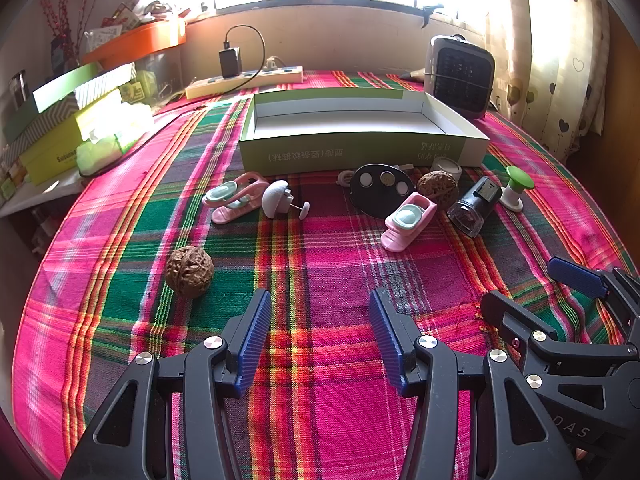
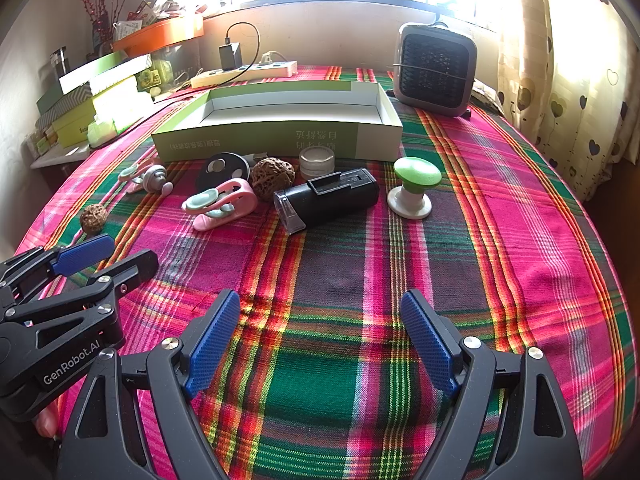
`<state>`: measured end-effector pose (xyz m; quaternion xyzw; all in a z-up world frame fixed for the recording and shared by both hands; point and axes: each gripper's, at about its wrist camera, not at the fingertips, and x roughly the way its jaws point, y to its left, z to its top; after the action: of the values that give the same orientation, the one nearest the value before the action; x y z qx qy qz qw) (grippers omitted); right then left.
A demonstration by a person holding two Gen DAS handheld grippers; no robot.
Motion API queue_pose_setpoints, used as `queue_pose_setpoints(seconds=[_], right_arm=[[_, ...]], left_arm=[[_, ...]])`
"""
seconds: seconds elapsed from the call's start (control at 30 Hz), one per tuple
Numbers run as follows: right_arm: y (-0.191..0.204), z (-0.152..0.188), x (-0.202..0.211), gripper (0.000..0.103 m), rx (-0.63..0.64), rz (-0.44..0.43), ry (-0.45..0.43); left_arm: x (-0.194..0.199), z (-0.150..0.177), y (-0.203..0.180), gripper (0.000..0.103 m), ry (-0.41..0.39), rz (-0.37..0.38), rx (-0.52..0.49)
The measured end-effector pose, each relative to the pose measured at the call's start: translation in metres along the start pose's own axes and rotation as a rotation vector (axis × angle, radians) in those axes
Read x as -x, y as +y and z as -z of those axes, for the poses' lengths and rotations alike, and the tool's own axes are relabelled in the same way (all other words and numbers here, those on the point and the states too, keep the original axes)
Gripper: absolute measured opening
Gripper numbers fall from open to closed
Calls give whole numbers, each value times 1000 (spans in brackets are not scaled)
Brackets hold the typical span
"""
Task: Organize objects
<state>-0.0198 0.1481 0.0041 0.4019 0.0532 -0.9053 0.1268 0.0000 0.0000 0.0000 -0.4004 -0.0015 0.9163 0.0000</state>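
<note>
There are two brown walnuts, one (image 1: 189, 271) alone on the near left and one (image 1: 438, 188) in the far group, and two pink clips (image 1: 236, 196) (image 1: 408, 221). There is one green box (image 1: 360, 148), one black tube (image 1: 474, 206), one green-topped knob (image 1: 516, 188), one black disc (image 1: 378, 190), one small white jar (image 1: 446, 167) and one grey mushroom-shaped thing (image 1: 278, 199).

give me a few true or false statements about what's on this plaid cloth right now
1. The green and white box is empty. True.
2. The left gripper holds a walnut. False: its jaws are open and empty; the nearer walnut lies loose on the cloth.
3. The black cylinder lies on its side. True.
4. The green-topped knob sits inside the box. False: it stands on the cloth, outside it.
5. The right gripper is open. True.
</note>
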Motion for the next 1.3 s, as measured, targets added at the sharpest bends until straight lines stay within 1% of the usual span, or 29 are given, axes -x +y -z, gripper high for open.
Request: queue_pose_setpoints(seconds=[1.3], right_arm=[[-4,0,0,83,5,-4,2]], left_arm=[[0,0,0,49,5,-1,1]])
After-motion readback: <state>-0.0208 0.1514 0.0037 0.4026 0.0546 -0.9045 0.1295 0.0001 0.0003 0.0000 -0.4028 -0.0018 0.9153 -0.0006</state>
